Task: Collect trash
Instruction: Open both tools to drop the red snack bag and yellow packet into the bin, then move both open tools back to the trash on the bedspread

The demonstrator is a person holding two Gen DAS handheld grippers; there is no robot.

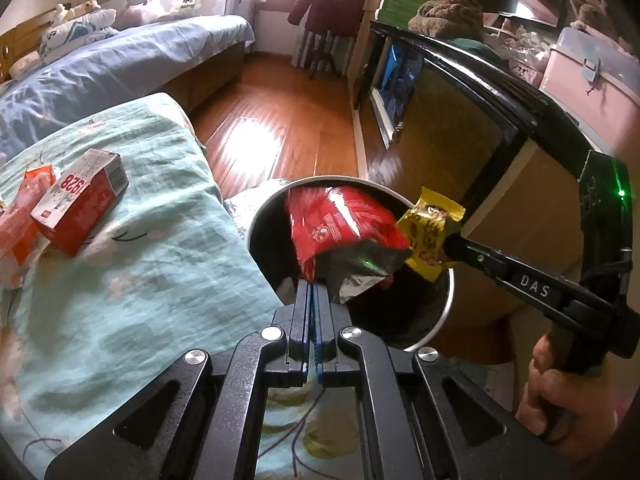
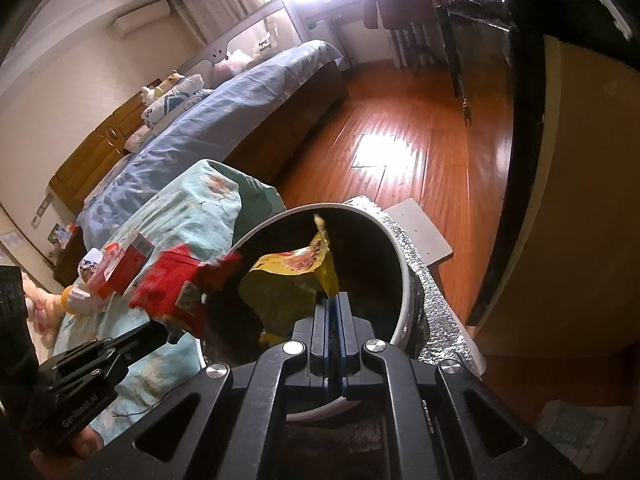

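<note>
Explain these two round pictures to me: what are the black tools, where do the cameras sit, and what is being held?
A person holds two handheld grippers; each carries a fisheye camera looking along its fingers. In the left view, the left gripper is shut on a red snack wrapper over a black trash bin. In the right view, the right gripper is shut on a yellow wrapper over that bin. A red carton and other packets lie on the teal quilt.
</note>
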